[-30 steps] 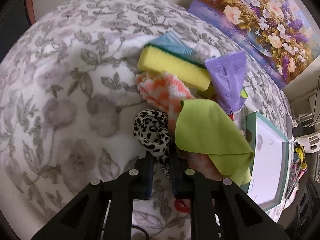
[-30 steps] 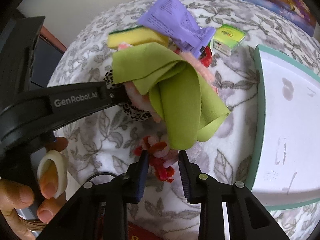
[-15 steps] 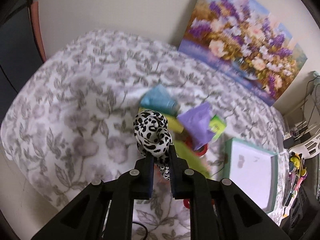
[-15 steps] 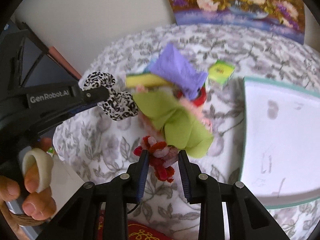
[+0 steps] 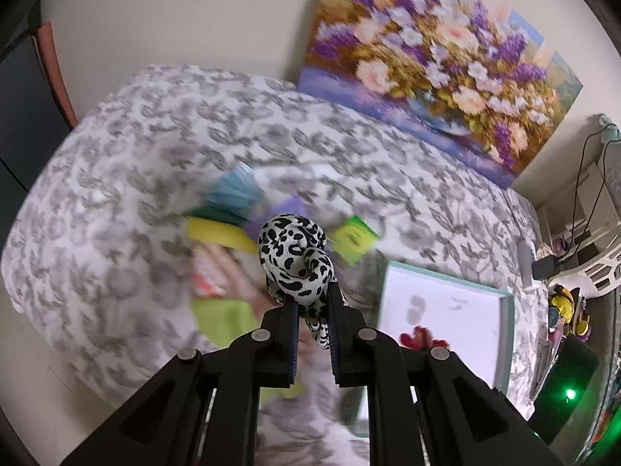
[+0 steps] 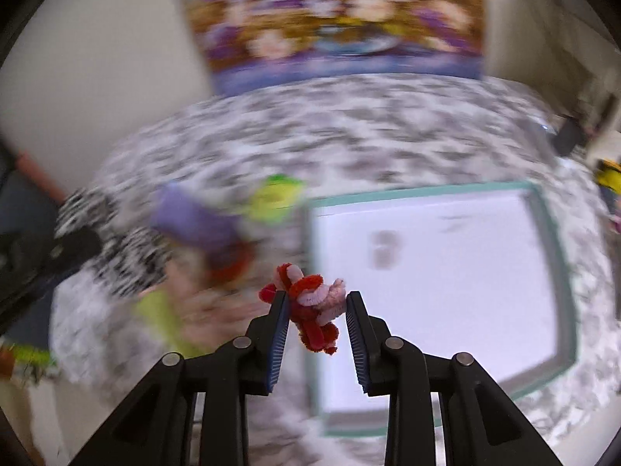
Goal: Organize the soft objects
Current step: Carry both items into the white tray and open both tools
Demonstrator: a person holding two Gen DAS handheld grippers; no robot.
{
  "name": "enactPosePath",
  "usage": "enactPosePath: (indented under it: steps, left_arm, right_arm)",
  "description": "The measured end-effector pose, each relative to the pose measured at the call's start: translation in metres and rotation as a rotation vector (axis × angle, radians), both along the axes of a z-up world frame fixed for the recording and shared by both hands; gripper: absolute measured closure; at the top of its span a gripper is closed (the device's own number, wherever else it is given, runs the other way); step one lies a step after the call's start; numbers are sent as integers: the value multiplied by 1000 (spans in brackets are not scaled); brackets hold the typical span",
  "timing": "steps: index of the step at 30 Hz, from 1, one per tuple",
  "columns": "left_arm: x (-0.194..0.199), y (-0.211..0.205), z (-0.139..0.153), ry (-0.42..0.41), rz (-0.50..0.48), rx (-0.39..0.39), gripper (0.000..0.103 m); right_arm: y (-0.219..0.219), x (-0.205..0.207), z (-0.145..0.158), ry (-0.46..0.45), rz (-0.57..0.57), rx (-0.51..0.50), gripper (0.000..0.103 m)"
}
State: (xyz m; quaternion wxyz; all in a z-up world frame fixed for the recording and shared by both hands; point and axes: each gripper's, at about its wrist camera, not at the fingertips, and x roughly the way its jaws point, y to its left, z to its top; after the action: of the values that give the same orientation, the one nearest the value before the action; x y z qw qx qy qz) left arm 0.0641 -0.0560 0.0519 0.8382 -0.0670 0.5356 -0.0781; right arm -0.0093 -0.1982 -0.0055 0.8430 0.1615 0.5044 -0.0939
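Your left gripper point(image 5: 312, 303) grips a leopard-print scrunchie point(image 5: 297, 260) (raised above the floral bench point(image 5: 116, 264)); your right gripper point(image 6: 316, 303) clamps a red-and-pink fuzzy toy point(image 6: 312, 306), white tray point(image 6: 551, 225) at two o'clock.

the left gripper point(image 5: 312, 305) pointed steeply downward, held clear above the surface. its two black fingers point(image 5: 289, 334) stood nearly together, their blue-lined pads pressed on a spotted black-and-white scrunchie point(image 5: 297, 260) that bulged out past the tips and trailed down between them. the right gripper point(image 6: 316, 306) was tilted down much the same way, also up off the surface. its fingers point(image 6: 359, 334) sat a little wider apart, clamped on a fuzzy red and pink toy point(image 6: 308, 305) that filled the gap between the pads. at the left edge of the right wrist view, the left gripper showed only as a dark blur, too smeared to read.
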Motion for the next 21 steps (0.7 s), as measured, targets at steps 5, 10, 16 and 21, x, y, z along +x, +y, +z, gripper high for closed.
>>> enactPosePath:
  steps: [5,10,16,21]
  left_arm:
    - [-8,-43,-27,42,-66,-19,89]
    - [-13,-74,-47,49,-118,-29,89]
    - [-20,-114,-66,34,-223,-32,89]
    - [-24,-142,-76,13,-296,-32,89]
  right_arm:
    - [-55,-7,-25,58,-172,-38,71]
    - [-101,-25,-38,75,-295,-32,71]
    - [-154,-53,-45,88,-464,-69,71]
    - [-175,-65,-45,77,-526,-93,71]
